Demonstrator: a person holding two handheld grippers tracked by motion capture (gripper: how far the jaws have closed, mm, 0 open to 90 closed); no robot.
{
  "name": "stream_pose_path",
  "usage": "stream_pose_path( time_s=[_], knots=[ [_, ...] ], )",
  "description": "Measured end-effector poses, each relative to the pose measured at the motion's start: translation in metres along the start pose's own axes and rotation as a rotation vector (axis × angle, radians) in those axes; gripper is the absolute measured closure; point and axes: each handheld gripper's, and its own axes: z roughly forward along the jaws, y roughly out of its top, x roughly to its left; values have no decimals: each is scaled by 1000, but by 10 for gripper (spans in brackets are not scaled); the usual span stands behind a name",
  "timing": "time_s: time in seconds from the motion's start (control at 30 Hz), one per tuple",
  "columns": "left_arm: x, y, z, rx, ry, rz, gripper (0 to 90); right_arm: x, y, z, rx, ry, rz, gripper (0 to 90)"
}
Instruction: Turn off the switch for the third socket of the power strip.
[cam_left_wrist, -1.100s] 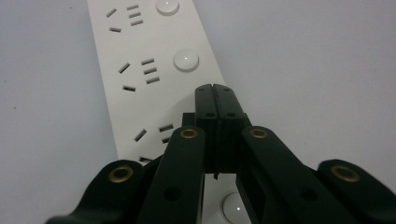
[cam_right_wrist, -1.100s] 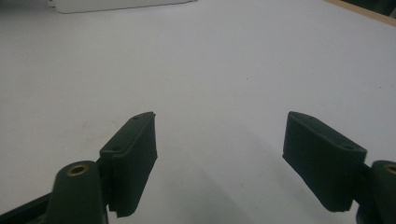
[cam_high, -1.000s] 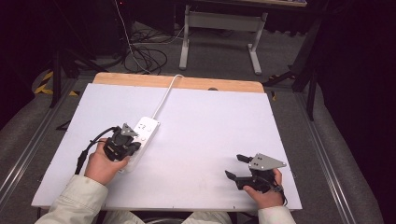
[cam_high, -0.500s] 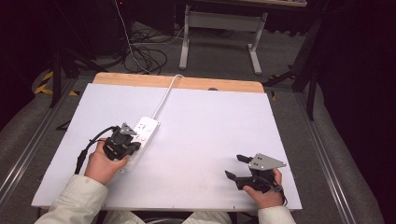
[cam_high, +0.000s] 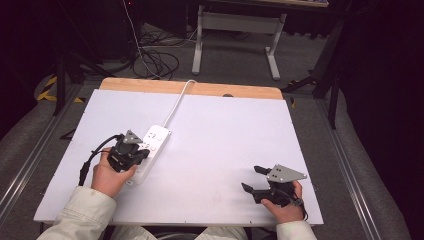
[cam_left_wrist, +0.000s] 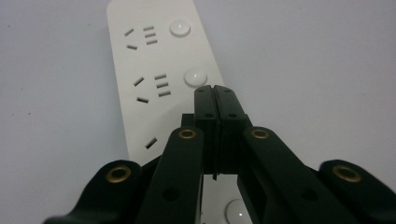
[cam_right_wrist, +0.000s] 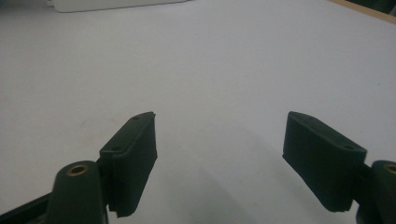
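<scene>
While no brand name or readable writing shows anywhere, the white power strip (cam_high: 150, 150) lies on the left half of a white table (cam_high: 225, 140), angled so its far end points up and to the right. Its white cord (cam_high: 176, 102) runs from that far end across the table's wooden back edge. Seen from the left gripper view, the power strip (cam_left_wrist: 149, 70) is a flat rounded bar with groups of dark socket slots, each group paired with a round white button (cam_left_wrist: 180, 27) on its right.

Held in the person's left hand (cam_high: 107, 175), the left gripper (cam_high: 134, 148) sits over the near part of the strip. In the left gripper view its two black jaws are pressed together with nothing between them, tips (cam_left_wrist: 215, 93) just beside the second button (cam_left_wrist: 195, 77); whether they touch it cannot be told.

Near the table's front right corner, the right hand (cam_high: 285, 207) holds the right gripper (cam_high: 254, 179), well apart from the strip. Its jaws stand wide apart over bare table, holding nothing.
</scene>
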Motion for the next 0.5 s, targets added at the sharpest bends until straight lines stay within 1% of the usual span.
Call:
stream_pose_path(
  time_s=[0.03, 0.1, 0.17, 0.23, 0.3, 0.4, 0.5],
  knots=[
    [0, 0, -1, -4, -1, -4, 895, 0, 0, 0, 1, 0, 2, 261],
    [0, 0, -2, 4, 12, 13, 894, 0, 0, 0, 5, -2, -1, 262],
    [-1, -1, -4, 5, 4, 2, 894, 0, 0, 0, 3, -1, -2, 261],
    [-1, 0, -7, -4, 0, 2, 895, 0, 0, -1, 4, -4, -3, 261],
    [-2, 1, -12, -11, 10, 15, 894, 0, 0, -1, 4, -4, -2, 261],
    [-6, 4, -16, -3, 12, 42, 891, 0, -1, -1, 4, -4, 1, 261],
    [-8, 6, -21, -6, 13, 54, 892, 0, 0, 0, 6, -4, -2, 262]
  ],
)
